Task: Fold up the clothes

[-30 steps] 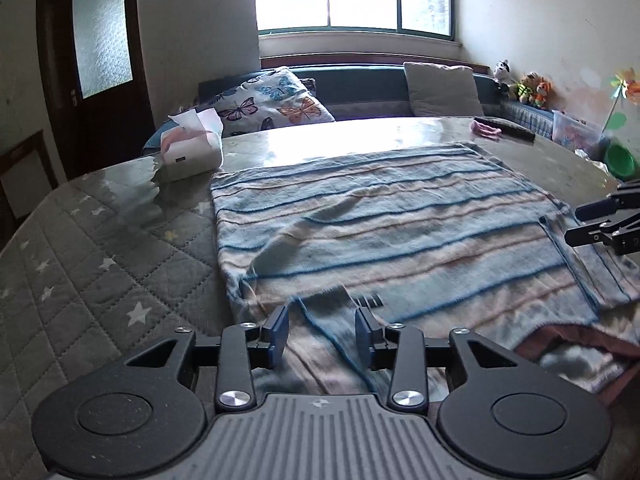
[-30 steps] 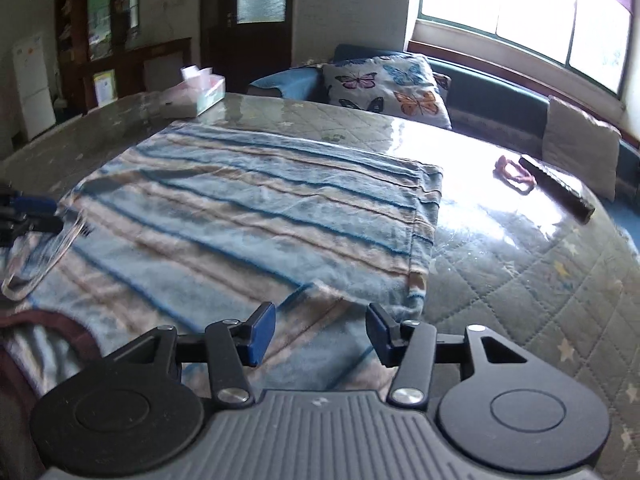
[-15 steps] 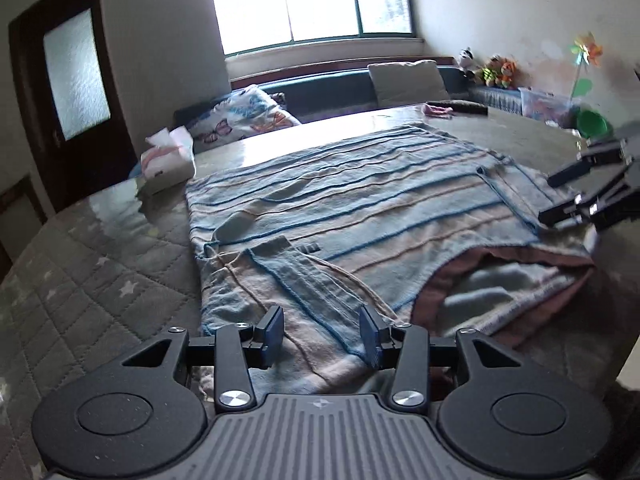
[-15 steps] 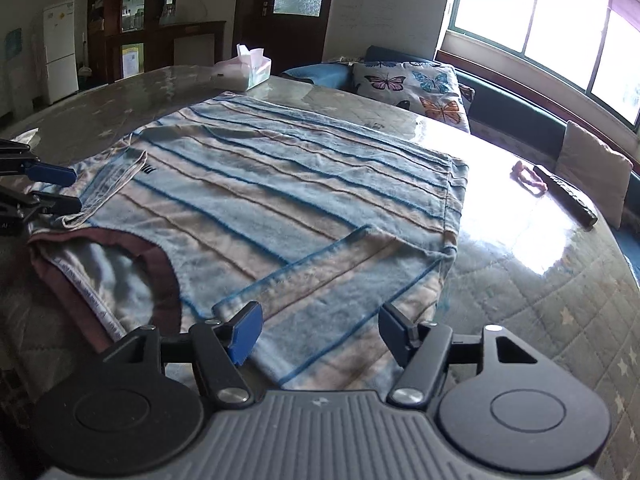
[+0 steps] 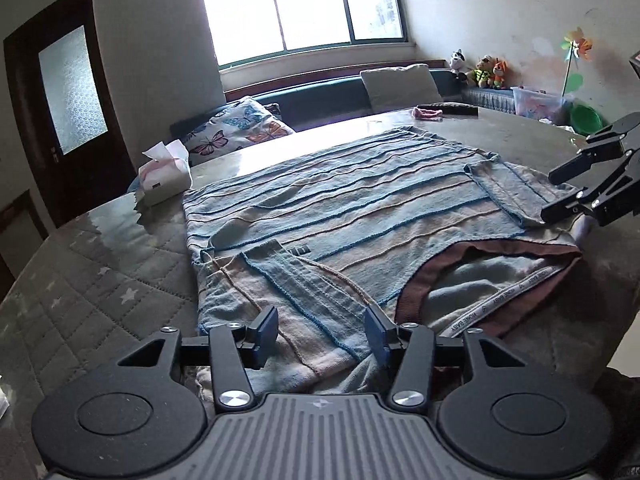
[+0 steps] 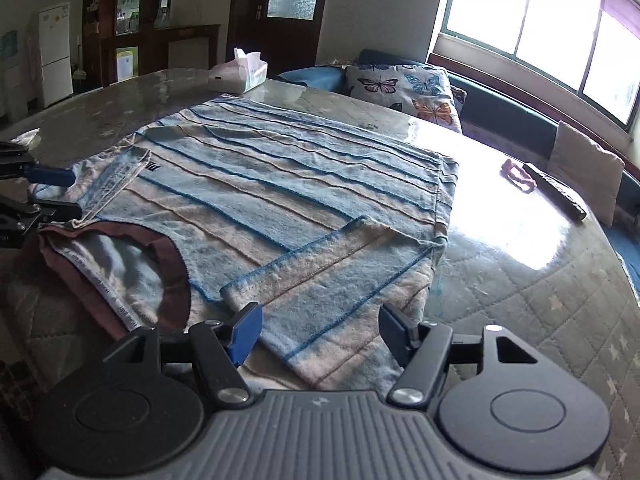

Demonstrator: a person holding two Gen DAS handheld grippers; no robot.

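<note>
On the quilted table [image 5: 100, 292] a striped shirt [image 5: 360, 208] lies flat, both sleeves folded inward, maroon collar toward the grippers. Left gripper [image 5: 322, 334] and right gripper [image 6: 320, 330] hover with jaws wide apart, holding nothing. Only the left view shows stuffed toys [image 5: 478, 70]; only the right view shows a white fridge [image 6: 54, 54].

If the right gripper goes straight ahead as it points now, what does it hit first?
Most likely the folded-in sleeve of the striped shirt, lying directly ahead of the right gripper and its open jaws. Height above the cloth is unclear, so it might skim over.
</note>
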